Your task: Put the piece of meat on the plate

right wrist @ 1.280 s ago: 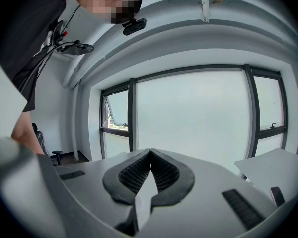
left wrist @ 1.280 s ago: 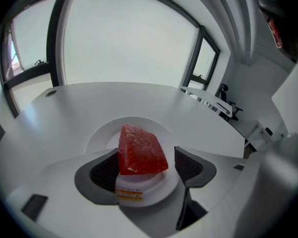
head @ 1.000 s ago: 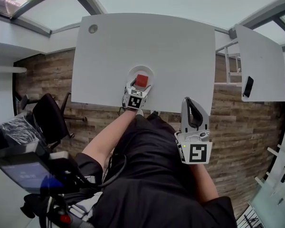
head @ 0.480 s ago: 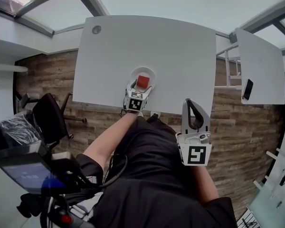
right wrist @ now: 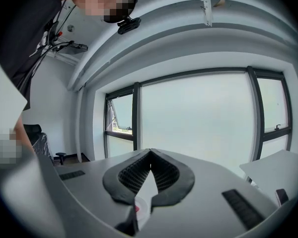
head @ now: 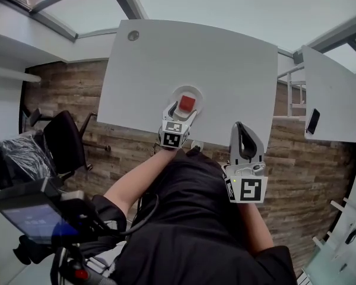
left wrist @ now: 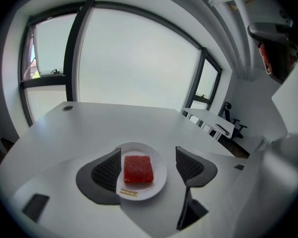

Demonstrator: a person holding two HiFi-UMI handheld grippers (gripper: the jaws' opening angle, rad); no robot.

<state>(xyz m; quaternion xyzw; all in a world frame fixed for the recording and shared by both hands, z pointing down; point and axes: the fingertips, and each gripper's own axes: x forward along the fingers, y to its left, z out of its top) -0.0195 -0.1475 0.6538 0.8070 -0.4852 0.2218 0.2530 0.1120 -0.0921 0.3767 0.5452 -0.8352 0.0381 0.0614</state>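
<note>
A red, square piece of meat [head: 187,103] [left wrist: 138,169] lies flat on a small white plate [head: 190,91] [left wrist: 159,158] near the front edge of the white table [head: 225,64]. My left gripper [head: 183,111] [left wrist: 149,165] is open, its dark pads standing left and right of the plate, apart from the meat. My right gripper [head: 246,140] [right wrist: 150,155] is shut on nothing and is held off the table's front edge, above the person's lap. In the right gripper view a sliver of the plate [right wrist: 141,205] shows below the shut jaws.
A round cable hole [head: 133,35] sits at the table's far left corner. A second white desk [head: 332,88] stands to the right with a dark phone [head: 312,121] on it. A black office chair [head: 62,144] is on the left, over wooden floor.
The left gripper has drawn back a little from the meat toward the table's front edge. The head view has shifted slightly. The right gripper has hardly moved.
</note>
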